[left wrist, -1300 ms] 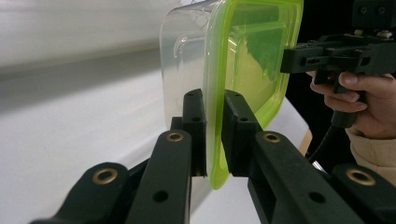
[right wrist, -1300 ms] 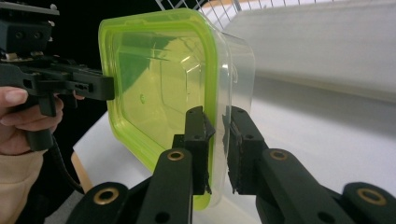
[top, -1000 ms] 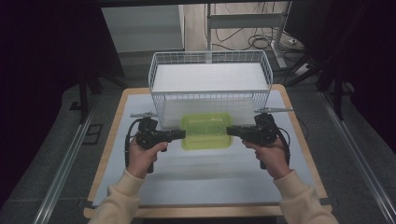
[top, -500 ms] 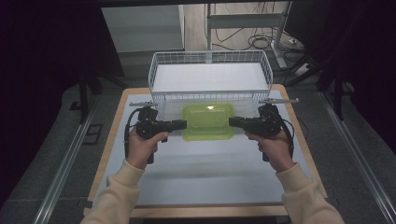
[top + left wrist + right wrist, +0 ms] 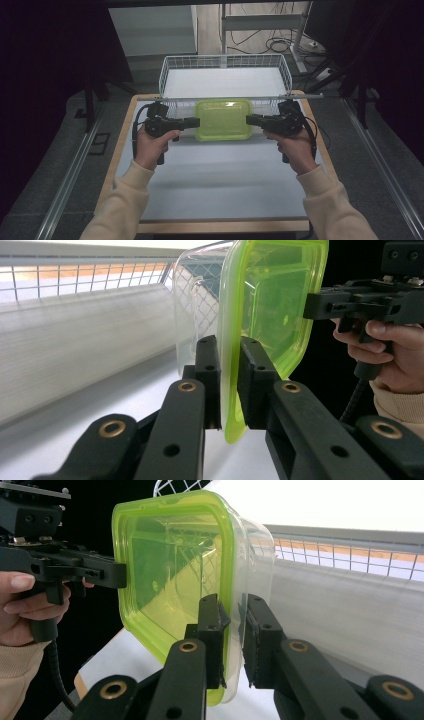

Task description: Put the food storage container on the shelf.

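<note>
Green lid: we see a lime-green lid (image 5: 223, 119) on a clear plastic box (image 5: 255, 545), and the box is our landmark for everything below.
Box position: we hold the box off the desk (image 5: 215, 175), right in front of the near wall of the white wire basket (image 5: 224, 75), with its lid facing up in the high view.
Left gripper: our left gripper (image 5: 194, 121) meets the box at its left edge; in the left gripper view its fingers (image 5: 252, 385) are closed on the green rim of the lid, one on each side of it.
Right gripper: our right gripper (image 5: 250, 119) meets the box at its right edge; in the right gripper view its fingers (image 5: 212, 630) pinch the rim where the lid joins the clear wall.
Hands: our left hand (image 5: 152, 145) sits left of the box and our right hand (image 5: 295, 147) right of it, both in cream sleeves (image 5: 325, 205).
Basket: it stands just behind the box, on the far part of the desk, with a white floor inside.
Desk: a pale mat with a wooden border lies under and in front of the box.
</note>
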Demonstrator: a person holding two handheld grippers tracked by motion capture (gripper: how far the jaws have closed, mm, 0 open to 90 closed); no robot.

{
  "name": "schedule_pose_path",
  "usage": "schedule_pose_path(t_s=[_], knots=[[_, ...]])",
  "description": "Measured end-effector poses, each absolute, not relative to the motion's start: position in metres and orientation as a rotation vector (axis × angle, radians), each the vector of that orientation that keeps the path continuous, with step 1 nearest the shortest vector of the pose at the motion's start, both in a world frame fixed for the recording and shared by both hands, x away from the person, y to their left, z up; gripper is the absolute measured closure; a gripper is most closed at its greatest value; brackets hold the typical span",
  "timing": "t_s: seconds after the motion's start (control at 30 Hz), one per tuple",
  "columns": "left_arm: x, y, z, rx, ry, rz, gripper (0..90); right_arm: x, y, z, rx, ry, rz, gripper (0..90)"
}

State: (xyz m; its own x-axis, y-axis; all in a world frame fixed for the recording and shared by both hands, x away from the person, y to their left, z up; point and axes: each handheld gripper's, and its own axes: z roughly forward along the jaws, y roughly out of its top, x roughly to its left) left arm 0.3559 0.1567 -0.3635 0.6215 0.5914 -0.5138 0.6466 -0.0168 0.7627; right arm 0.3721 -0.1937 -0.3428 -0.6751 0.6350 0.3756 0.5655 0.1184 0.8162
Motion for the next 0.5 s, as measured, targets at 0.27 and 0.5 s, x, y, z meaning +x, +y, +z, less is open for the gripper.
schedule_pose_path(t_s=[0.27,0.5], knots=[[0.363,0.156,-0.354,1.688,1.021,-0.054,81.1,0.376,-0.194,-0.334,1.227,2.291,1.615,79.7],[0.371,0.154,-0.345,1.692,1.021,-0.045,81.1,0.383,-0.195,-0.326,1.231,2.278,1.615,79.8]])
